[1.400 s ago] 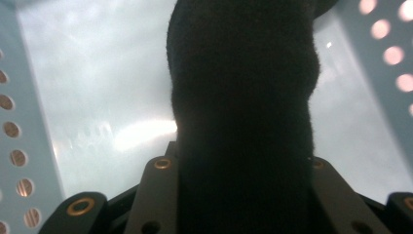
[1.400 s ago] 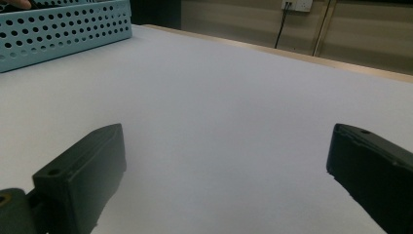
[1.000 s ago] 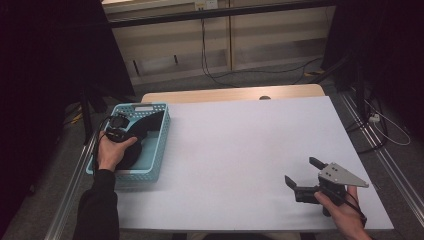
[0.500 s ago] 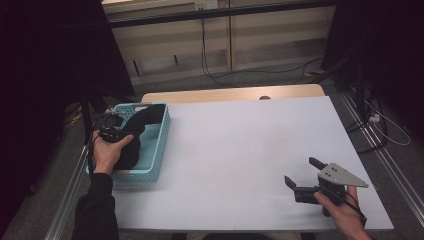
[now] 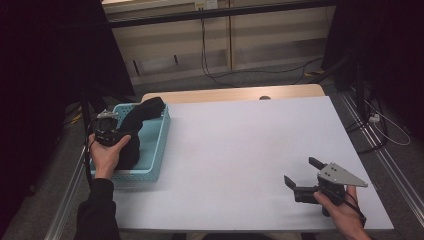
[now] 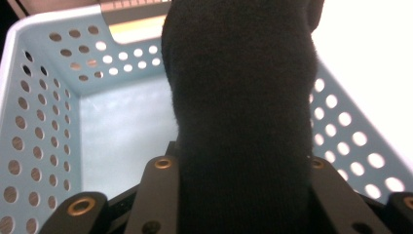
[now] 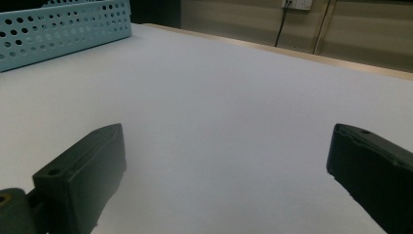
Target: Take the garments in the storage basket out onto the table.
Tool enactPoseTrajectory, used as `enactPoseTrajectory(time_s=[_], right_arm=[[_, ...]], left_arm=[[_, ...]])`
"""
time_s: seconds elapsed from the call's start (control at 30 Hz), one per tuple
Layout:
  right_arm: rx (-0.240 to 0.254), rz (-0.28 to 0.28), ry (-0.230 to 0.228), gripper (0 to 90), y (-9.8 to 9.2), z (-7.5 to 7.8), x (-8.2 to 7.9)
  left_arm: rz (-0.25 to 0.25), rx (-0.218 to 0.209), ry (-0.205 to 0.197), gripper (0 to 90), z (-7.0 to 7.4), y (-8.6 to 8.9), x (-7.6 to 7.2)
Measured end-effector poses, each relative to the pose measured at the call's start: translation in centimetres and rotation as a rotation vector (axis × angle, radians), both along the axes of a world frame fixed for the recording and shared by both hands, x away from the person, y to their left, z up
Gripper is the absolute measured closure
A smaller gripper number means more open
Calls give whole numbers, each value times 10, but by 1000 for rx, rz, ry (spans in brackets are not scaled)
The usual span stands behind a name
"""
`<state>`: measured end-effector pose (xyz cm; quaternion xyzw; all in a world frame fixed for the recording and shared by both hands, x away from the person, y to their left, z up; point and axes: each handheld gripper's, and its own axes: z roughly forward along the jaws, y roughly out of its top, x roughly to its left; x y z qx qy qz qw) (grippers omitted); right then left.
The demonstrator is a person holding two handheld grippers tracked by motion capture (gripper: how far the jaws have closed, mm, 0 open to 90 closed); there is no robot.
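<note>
A black fleecy cloth (image 5: 142,114) hangs over the far rim of the light blue perforated basket (image 5: 154,156) at the table's left. My left gripper (image 5: 121,132) is over the basket, shut on the cloth. In the left gripper view the cloth (image 6: 238,87) rises from between the two jaws and hides the basket's far right corner. My right gripper (image 5: 300,171) rests low at the table's front right, held by a hand. Its jaws stand wide open around bare table, as the right gripper view (image 7: 224,161) shows.
The white table top (image 5: 240,145) stretches between the basket and the right gripper. The basket floor (image 6: 122,131) is bare beside the cloth. The basket's wall (image 7: 63,24) stands far off at the upper left of the right gripper view. Cables lie on the floor behind the table.
My left hand has shifted left and slightly up over the basket, drawing the black cloth along. The right gripper has stayed where it was.
</note>
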<state>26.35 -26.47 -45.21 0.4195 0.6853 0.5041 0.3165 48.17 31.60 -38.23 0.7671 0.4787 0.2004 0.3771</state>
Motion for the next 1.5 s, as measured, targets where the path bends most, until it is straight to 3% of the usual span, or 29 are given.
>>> enactPoseTrajectory(time_s=[0.17, 0.2, 0.33, 0.53, 0.63, 0.67, 0.7, 0.73, 0.8, 1.1, 1.4, 1.5], right_arm=[[-2, 0, -1, 6, 0, 0, 0], [-2, 0, -2, 6, 0, 0, -1], [-1, 2, -2, 6, 0, 0, -1], [-6, 7, -3, 6, 1, 0, -1], [-6, 7, -4, 6, 1, 0, -1], [-7, 8, -5, 6, 1, 0, -1], [-7, 8, -5, 6, 1, 0, -1], [-6, 7, -4, 6, 1, 0, -1], [-6, 7, -4, 6, 1, 0, -1], [-5, 7, -7, 4, 1, 0, -1], [-5, 8, -6, 5, 1, 0, -1], [-5, 9, -7, 5, 1, 0, -1]], left_arm=[[18, -34, -34, 670, 3, 3, -3], [22, -42, -62, 670, 5, 4, -5], [21, -57, -106, 670, 7, 2, -9], [12, -51, -144, 670, 9, -3, -11], [15, -68, -162, 670, 10, -2, -12], [15, -93, -185, 670, 13, -1, -14], [15, -93, -185, 670, 13, -1, -14], [10, -104, -214, 669, 15, 1, -17], [9, -119, -236, 669, 17, 2, -19], [-4, -170, -276, 668, 24, 2, -23], [-30, -214, -374, 666, 34, 0, -32], [-35, -231, -378, 666, 36, 0, -33]])
